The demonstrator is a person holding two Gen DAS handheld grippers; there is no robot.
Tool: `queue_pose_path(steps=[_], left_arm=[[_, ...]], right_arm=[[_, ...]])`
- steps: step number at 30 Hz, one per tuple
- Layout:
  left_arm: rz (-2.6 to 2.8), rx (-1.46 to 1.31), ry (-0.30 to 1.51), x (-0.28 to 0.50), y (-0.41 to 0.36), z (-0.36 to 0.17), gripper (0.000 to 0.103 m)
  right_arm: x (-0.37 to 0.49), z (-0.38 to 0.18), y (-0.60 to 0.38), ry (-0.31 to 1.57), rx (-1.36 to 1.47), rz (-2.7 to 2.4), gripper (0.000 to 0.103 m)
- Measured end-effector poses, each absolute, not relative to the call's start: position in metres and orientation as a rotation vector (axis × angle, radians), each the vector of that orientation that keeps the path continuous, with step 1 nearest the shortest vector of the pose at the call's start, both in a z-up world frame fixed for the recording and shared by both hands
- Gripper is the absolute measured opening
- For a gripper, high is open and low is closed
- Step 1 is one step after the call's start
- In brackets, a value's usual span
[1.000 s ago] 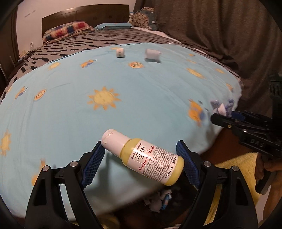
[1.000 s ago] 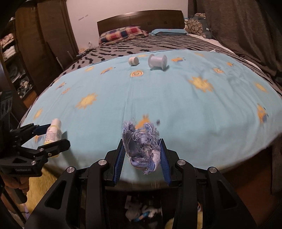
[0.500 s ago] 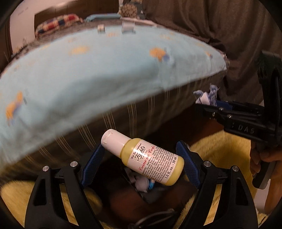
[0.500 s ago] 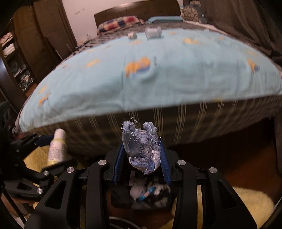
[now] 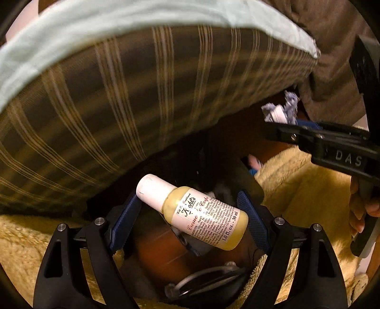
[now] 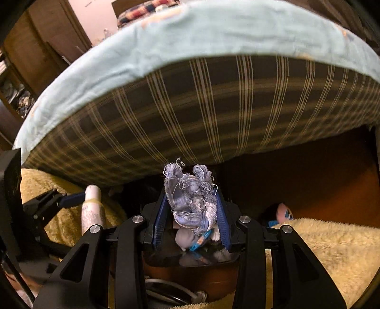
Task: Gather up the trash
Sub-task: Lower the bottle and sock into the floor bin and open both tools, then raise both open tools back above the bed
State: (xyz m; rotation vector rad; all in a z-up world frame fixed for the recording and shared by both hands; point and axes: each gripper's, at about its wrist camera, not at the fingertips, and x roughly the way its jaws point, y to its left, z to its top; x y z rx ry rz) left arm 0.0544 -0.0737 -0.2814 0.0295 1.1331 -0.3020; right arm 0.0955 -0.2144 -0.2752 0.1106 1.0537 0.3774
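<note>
Drop-off step: left gripper (image 5: 191, 211) clamps a small yellow plastic lotion bottle (image 5: 201, 214), right gripper (image 6: 192, 214) clamps a frayed blue fabric scrap (image 6: 190, 197), both above the dark trash bin (image 6: 190, 258) just below the jaws, so opening them looks next.

Home bedroom — bed (image 6: 213, 99), pillow (image 6: 147, 9), rug (image 6: 332, 242).

Both tools point downward, side by side. The left tool (image 5: 192, 215) has its jaws clamped on a bottle (image 5: 197, 214); the right tool (image 6: 191, 211) pinches a frayed cloth scrap (image 6: 190, 197).

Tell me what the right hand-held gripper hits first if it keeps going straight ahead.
Probably the dark plaid bed side straight beyond the frayed cloth wad clamped in the right hand-held gripper; depth is unclear.
</note>
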Motion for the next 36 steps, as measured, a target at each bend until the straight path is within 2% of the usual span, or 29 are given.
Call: queue_pose_path(steps=[8, 11, 12, 13, 16, 20, 24, 26, 29, 36], left_arm=[[-0.338, -0.003, 1.196, 0.064, -0.084, -0.299, 0.079], [-0.338, -0.009, 1.206, 0.064, -0.085, -0.303, 0.079], [-0.337, -0.008, 1.209, 0.065, -0.084, -0.303, 0.079], [-0.337, -0.010, 1.210, 0.066, -0.084, -0.303, 0.082], [-0.332, -0.009, 1.196, 0.067, -0.080, -0.299, 0.092], [-0.341, 0.005, 1.161, 0.065, -0.080, -0.283, 0.095], [-0.339, 0.025, 1.116, 0.057, -0.076, -0.262, 0.095], [-0.335, 0.038, 1.067, 0.053, -0.074, -0.244, 0.095], [-0.334, 0.024, 1.003, 0.047, -0.067, -0.217, 0.095], [-0.302, 0.031, 0.861, 0.046, -0.051, -0.154, 0.095]], right_arm=[[0.101, -0.295, -0.207, 1.102, 0.138, 0.408, 0.043], [0.106, -0.295, -0.206, 1.100, 0.145, 0.408, 0.050], [0.106, -0.295, -0.207, 1.099, 0.149, 0.406, 0.057], [0.111, -0.292, -0.212, 1.098, 0.154, 0.407, 0.061], [0.117, -0.283, -0.219, 1.089, 0.162, 0.401, 0.063], [0.118, -0.273, -0.225, 1.072, 0.171, 0.389, 0.070], [0.116, -0.255, -0.233, 1.034, 0.184, 0.377, 0.081], [0.114, -0.244, -0.240, 1.008, 0.185, 0.372, 0.082], [0.108, -0.222, -0.246, 0.955, 0.177, 0.352, 0.092], [0.098, -0.159, -0.250, 0.773, 0.116, 0.319, 0.100]])
